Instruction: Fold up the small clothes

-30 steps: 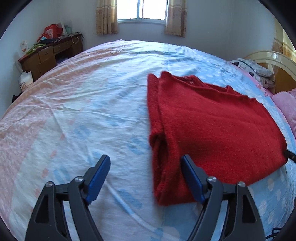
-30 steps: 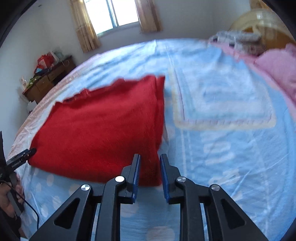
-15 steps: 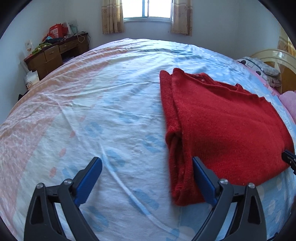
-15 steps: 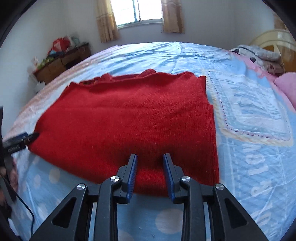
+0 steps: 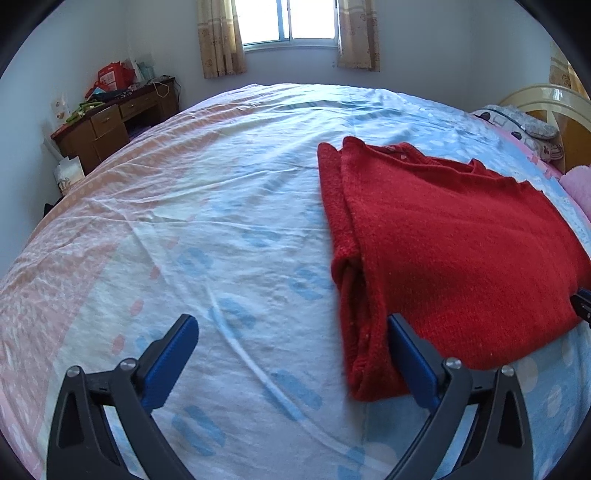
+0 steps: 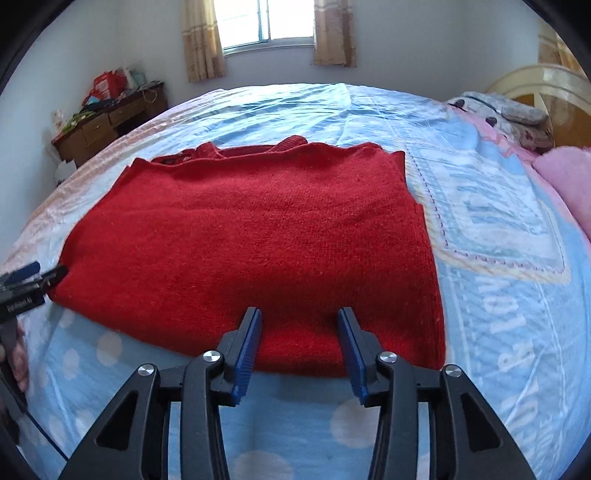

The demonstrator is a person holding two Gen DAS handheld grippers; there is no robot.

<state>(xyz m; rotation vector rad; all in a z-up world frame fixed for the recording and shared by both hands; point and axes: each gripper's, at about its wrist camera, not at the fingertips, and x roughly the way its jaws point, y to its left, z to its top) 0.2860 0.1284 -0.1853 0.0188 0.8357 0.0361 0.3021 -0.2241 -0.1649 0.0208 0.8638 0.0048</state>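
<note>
A red knitted sweater (image 5: 454, 243) (image 6: 258, 236) lies folded flat on the bed sheet (image 5: 221, 221). My left gripper (image 5: 290, 325) stands wide open over the sheet at the sweater's near left corner. The folded left edge lies just inside its right finger (image 5: 410, 354), with no pad pressing on it. My right gripper (image 6: 299, 314) hangs over the middle of the sweater's near edge. Its jaws are opening, with the cloth below the gap and not pinched. The left gripper's tip (image 6: 22, 280) shows at the sweater's left corner, and the right gripper's tip (image 5: 583, 302) at the picture's right edge.
A cluttered wooden desk (image 5: 110, 122) stands against the far left wall, below a curtained window (image 5: 288, 22). Pillows (image 6: 513, 114), a pink blanket (image 6: 569, 173) and the headboard (image 5: 546, 99) are on the right. A hand (image 6: 14, 354) holds the left gripper.
The left jaws have spread wider. The right gripper has slid from the sweater's near right corner to the middle of its near edge, and its jaws have parted.
</note>
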